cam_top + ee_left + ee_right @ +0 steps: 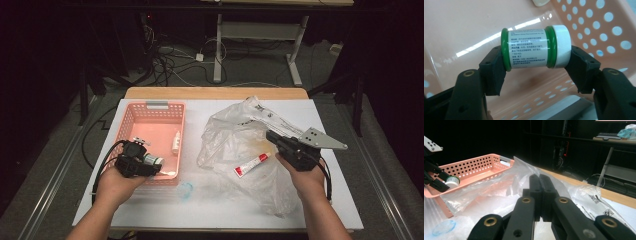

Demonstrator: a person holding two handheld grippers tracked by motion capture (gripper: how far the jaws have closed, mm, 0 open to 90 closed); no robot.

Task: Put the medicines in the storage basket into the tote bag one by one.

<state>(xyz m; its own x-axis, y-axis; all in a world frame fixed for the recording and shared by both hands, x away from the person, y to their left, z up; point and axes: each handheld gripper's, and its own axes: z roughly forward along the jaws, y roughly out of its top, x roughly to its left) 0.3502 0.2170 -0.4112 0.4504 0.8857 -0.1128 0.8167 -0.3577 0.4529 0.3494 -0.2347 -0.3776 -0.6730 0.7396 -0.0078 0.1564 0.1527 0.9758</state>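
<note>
High view: white surface point(150, 205) carries a clear plastic bag point(235, 135) on the right and a pink perforated basket point(131, 117) on the left. Left tongs point(156, 162) sit over the basket's near end, pinching a small jar point(534, 47) end to end: one pad on the green base, the other on the white ribbed cap, jar lying level just above the basket floor. Right tongs point(270, 135) pressed together, empty, tips over the bag. Red-and-white tube point(251, 165) lies on the bag, just beside the right tongs. A small white bottle point(176, 141) lies in the basket.
</note>
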